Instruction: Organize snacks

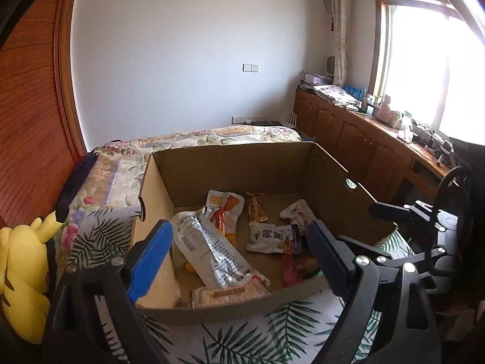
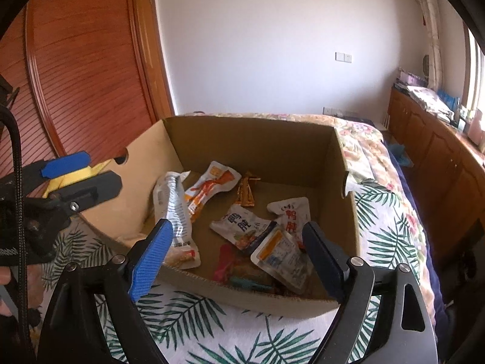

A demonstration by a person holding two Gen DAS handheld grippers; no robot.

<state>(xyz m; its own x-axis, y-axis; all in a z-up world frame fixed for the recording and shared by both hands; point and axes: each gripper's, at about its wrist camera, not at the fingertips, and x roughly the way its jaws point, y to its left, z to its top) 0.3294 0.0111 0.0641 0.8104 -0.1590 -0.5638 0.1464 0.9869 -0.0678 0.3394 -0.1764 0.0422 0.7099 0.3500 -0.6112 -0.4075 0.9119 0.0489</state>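
Snacks lie inside a brown cardboard box [image 1: 230, 163] that sits on our bed [image 1: 194, 139], on a cover with green leaves [image 2: 212, 327]. We hold tongs in each hand, just in front of the near wall of the box.

Our left tongs [image 1: 239, 261] are wide open, and nothing is between the two fingers. Past them we see a long silver packet [image 1: 212, 251] that leans on the left side of the box floor. Behind it lies an orange and white packet [image 1: 225, 215], and next to that a thin brown stick packet [image 1: 256, 209]. A flat tan bar [image 1: 227, 295] rests by the near wall.

Our right tongs [image 2: 236, 257] are wide open too and hold nothing. Past them lies a clear packet with an orange label [image 2: 280, 256], on top of a red wrapper [image 2: 225, 262]. Two white packets with big writing [image 2: 242, 223] sit near the middle of the box.

A yellow plush toy [image 1: 24, 276] rests on the bed to the left of the box. Wooden cupboards [image 1: 357, 139] run along the wall under a bright window [image 1: 430, 69].
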